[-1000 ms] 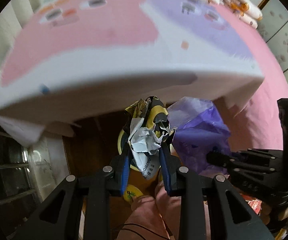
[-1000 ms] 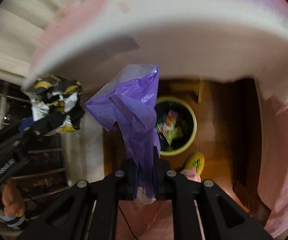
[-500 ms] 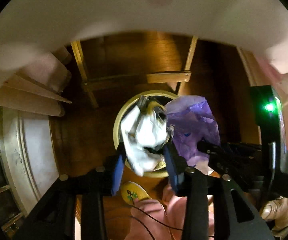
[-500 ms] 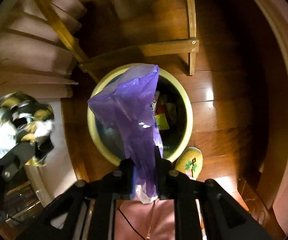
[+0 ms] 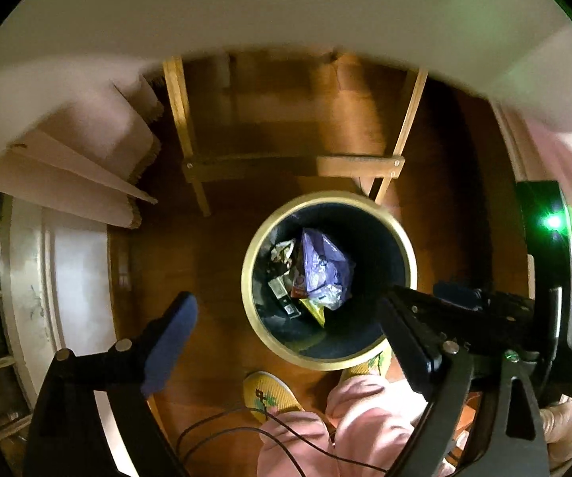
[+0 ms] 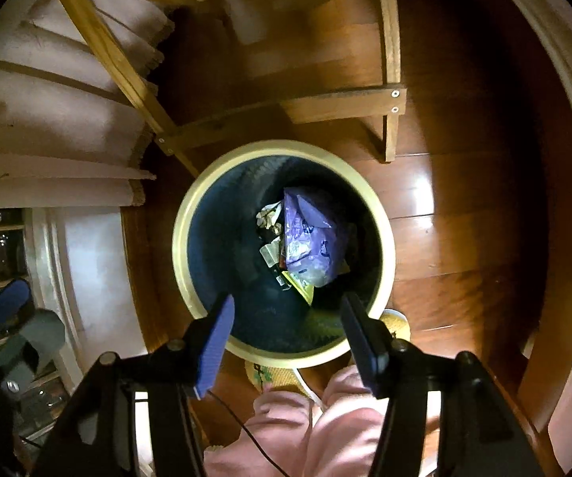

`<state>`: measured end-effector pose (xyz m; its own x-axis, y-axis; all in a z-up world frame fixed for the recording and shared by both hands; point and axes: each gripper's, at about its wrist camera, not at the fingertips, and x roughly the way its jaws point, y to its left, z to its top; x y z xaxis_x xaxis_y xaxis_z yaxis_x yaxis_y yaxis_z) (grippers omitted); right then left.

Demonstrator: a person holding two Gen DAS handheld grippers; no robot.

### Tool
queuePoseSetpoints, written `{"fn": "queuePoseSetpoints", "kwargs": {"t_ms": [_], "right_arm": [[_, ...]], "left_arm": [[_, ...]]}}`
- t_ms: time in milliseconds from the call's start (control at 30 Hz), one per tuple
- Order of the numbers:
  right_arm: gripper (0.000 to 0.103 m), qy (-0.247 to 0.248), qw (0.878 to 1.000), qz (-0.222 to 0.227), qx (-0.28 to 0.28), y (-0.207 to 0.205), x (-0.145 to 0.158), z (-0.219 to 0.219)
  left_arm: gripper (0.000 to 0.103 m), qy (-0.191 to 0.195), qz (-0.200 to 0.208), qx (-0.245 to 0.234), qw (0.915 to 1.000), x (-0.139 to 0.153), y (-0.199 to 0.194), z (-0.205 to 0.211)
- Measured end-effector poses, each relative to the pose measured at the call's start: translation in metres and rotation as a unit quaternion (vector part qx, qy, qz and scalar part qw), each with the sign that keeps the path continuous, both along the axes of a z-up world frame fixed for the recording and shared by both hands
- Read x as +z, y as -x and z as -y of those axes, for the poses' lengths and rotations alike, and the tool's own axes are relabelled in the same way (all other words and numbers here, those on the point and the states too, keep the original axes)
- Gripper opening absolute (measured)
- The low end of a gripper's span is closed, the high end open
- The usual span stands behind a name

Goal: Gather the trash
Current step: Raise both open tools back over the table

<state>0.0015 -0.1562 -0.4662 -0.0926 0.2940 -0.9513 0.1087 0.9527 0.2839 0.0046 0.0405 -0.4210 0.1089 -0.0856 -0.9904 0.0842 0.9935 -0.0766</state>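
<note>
Both tongs hang over the bin [image 6: 184, 214] on the floor, both spread wide and holding nothing. Left tongs [image 5: 286, 318]: near finger clear at the left, the other partly hidden behind the right rig, so I read the gap as wide but hedge a bit. Right tongs [image 6: 286, 326]: blue pads far apart, empty.

Trash sits at the bottom of the bin: purple plastic bag [image 6: 311, 234] on top, crumpled wrapper [image 6: 269, 214] just left of it and touching it, a yellow packet [image 6: 299, 284] poking out on the near side. In the left view the same purple bag [image 5: 321, 266] lies inside the pale rim.

Step in hand, I judge: drop is done for this load. Next move calls for lifting both tongs clear of the rim and going up to look for more trash.

Surface: glossy brown wood floor [image 6: 464, 238]. Wooden bench legs and crossbar [image 6: 341, 105] stand far of the bin, white cloth hangs above. My yellow slipper [image 5: 270, 393] sits just near the bin.
</note>
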Motion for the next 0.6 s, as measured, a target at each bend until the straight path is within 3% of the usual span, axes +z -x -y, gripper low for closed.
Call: {"fn": "queuePoseSetpoints", "kwargs": {"t_ms": [133, 267, 600], "right_arm": [[0.056, -0.005, 1.0, 0.017, -0.011, 0.004, 0.033, 0.007], [0.056, -0.014, 0.999, 0.031, -0.021, 0.01, 0.074, 0.011], [0.057, -0.048, 0.994, 0.1, -0.027, 0.03, 0.208, 0.012]], "left_arm": [[0.092, 0.002, 0.017, 0.003, 0.9998, 0.033, 0.002, -0.002], [0.097, 0.009, 0.043, -0.002, 0.999, 0.085, 0.008, -0.006], [0.1, 0.019, 0.079, -0.004, 0.9967, 0.211, 0.019, -0.021]]}}
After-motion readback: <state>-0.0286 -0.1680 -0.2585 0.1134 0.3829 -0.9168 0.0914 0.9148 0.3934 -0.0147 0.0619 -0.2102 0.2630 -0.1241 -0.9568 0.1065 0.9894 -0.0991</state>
